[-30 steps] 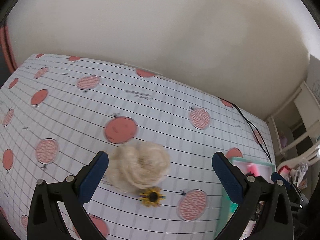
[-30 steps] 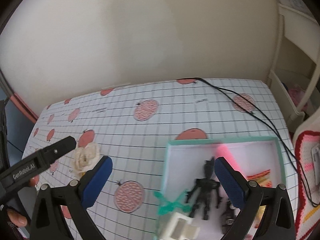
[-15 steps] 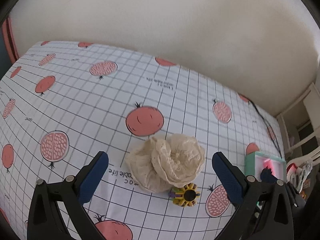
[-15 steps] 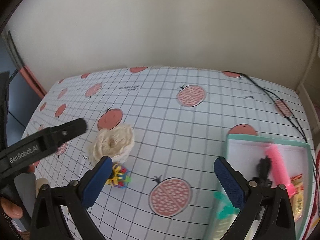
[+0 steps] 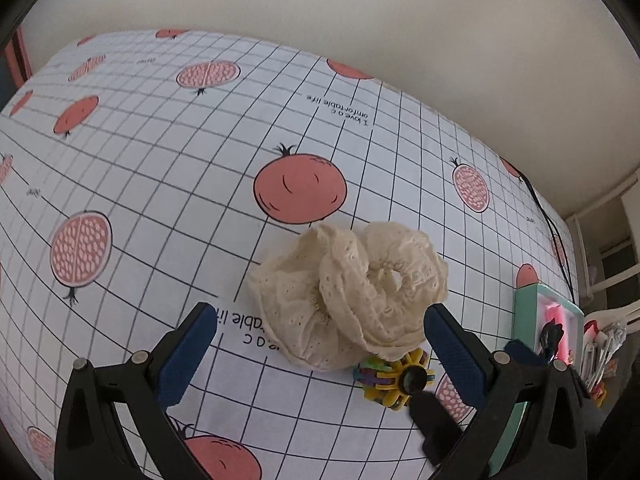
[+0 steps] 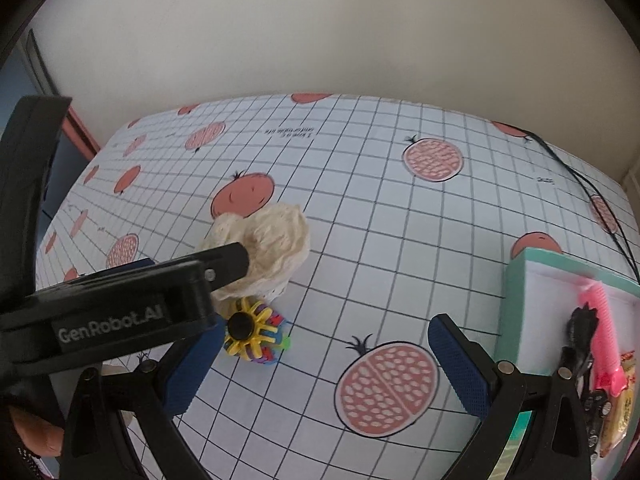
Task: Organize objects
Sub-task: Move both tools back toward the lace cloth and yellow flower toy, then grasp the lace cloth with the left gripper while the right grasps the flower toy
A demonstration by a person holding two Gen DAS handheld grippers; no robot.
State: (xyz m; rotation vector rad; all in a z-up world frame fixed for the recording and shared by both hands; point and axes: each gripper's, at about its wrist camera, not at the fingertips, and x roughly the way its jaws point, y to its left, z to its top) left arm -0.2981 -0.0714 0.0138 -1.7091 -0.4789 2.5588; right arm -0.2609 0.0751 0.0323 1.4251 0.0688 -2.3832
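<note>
A cream lace scrunchie (image 5: 348, 296) lies on the pomegranate-print tablecloth (image 5: 160, 160). A small yellow and multicoloured spiky toy (image 5: 394, 378) touches its near edge. My left gripper (image 5: 320, 354) is open, low over the cloth, its blue pads flanking the scrunchie's near side. In the right wrist view the scrunchie (image 6: 276, 240) and toy (image 6: 252, 336) sit at the left, and the left gripper's black finger (image 6: 224, 264) overlaps the scrunchie. My right gripper (image 6: 326, 366) is open with nothing in it; its left pad is just beside the toy.
A teal box (image 6: 516, 280) stands at the right table edge holding a pink comb (image 6: 604, 340), a black figure (image 6: 580, 340) and snack packets. A black cable (image 6: 592, 192) runs along the far right. A hand (image 6: 36, 432) shows at lower left. Beige wall behind.
Both grippers have moved in toward the scrunchie and toy. The right gripper swung left, away from over the teal box. The scrunchie now looms larger between the left pads.
</note>
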